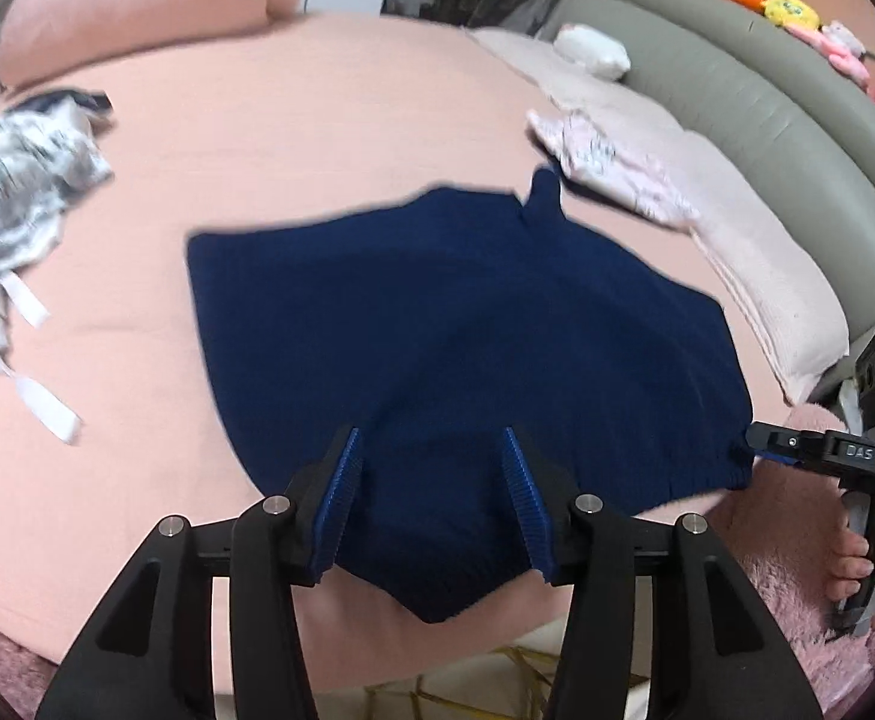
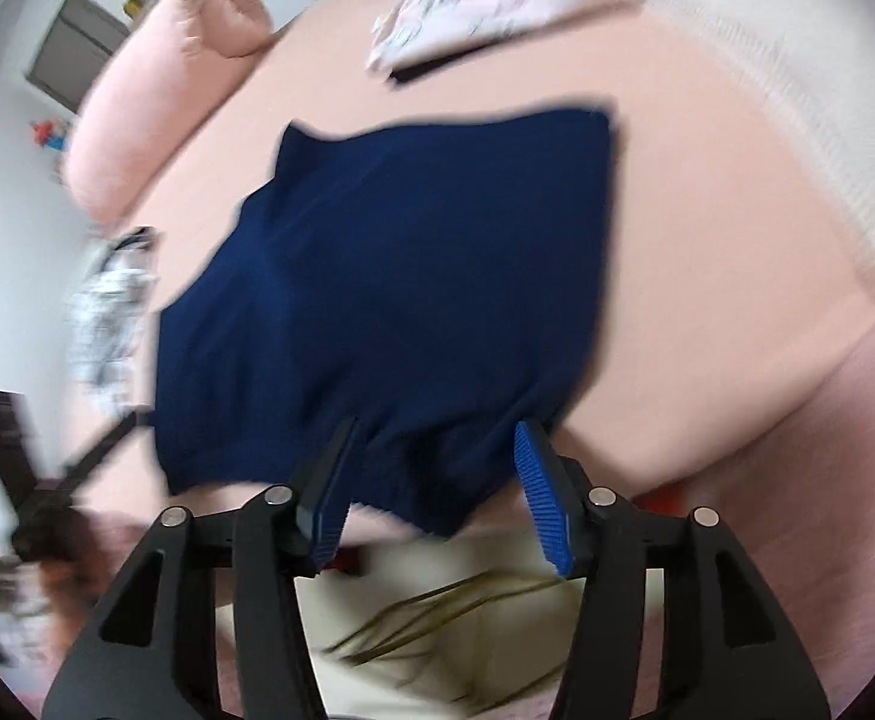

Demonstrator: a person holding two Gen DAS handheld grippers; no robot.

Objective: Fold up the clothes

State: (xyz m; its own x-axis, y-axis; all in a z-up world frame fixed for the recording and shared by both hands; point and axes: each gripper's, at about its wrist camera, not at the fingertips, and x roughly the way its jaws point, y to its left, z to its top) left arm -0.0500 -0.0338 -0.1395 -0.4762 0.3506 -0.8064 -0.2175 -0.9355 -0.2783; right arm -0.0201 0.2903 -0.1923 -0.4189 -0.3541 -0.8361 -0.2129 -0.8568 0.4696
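While both tongs stand spread over its near hem, the navy sweater [image 1: 437, 324] lies flat on the pink bed [image 1: 317, 138]

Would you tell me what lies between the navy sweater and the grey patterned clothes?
Only bare pink sheet between navy sweater and grey clothes, in the left wrist view.
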